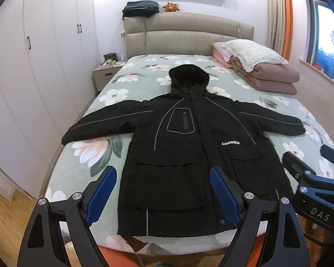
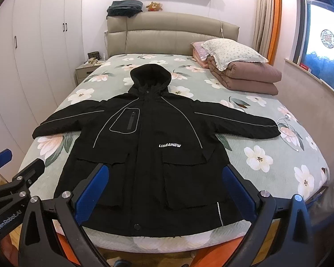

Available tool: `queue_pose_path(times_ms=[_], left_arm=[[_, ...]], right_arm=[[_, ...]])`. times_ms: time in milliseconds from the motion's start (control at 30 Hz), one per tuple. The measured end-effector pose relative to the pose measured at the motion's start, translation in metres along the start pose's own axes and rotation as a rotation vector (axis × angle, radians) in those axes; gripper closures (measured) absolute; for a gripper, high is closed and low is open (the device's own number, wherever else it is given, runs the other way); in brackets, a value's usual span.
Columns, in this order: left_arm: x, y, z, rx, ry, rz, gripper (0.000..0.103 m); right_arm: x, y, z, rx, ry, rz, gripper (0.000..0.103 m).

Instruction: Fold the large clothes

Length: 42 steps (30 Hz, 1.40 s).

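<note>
Grippers first: your left gripper and right gripper both hang with jaws apart and empty above the hem, poised at the bed's foot. One black jacket lies face-up on the floral bed, two sleeves spread wide and hood flat (likely for folding inward); one pillow sits on stacked quilts.

Items on the nightstand left of the bed are too small to identify. Window right of the bed is cut off by the frame edge, the view outside blurred.
</note>
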State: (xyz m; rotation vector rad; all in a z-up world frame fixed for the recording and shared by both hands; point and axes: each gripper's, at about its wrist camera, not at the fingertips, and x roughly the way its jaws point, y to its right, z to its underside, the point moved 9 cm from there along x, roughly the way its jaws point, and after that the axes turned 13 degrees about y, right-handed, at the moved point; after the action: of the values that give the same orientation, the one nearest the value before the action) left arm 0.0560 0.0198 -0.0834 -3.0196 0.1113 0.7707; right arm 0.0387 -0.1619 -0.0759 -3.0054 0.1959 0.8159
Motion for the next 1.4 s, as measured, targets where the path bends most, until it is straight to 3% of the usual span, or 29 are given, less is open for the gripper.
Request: queue_pose_path(times_ms=[267,533,700,900,1033,1200,1267,1400], left_arm=[[0.001,-0.011,0.007,-0.057,-0.008,0.002,0.016],[0.008,-0.014,0.015,-0.134,-0.035,0.057,0.016],[0.008,-0.025,0.015,-0.148,0.009,-0.006,0.016],[0.052,-0.06,0.065,-0.189,-0.127,-0.095,0.016],[0.08,-0.088,0.09,-0.228,-0.158,-0.134,0.016],[0.124,-0.153,0.085,-0.32,-0.137,-0.204,0.016],[0.153,-0.186,0.078,-0.38,-0.131,-0.202,0.016],[0.226,-0.269,0.067,-0.625,-0.111,-0.161,0.016]], right_arm=[[-0.004,-0.004,0.004,0.008,-0.002,-0.03,0.0],[-0.001,-0.009,0.008,0.0,-0.019,-0.04,0.0],[0.003,-0.009,0.009,-0.003,-0.018,-0.036,0.0],[0.038,-0.015,0.043,-0.023,-0.102,-0.031,0.0],[0.074,-0.023,0.073,-0.024,-0.192,-0.044,0.0],[0.121,-0.041,0.095,-0.056,-0.258,-0.068,0.0],[0.137,-0.047,0.102,-0.073,-0.269,-0.073,0.0],[0.166,-0.054,0.123,-0.066,-0.297,-0.091,0.0]])
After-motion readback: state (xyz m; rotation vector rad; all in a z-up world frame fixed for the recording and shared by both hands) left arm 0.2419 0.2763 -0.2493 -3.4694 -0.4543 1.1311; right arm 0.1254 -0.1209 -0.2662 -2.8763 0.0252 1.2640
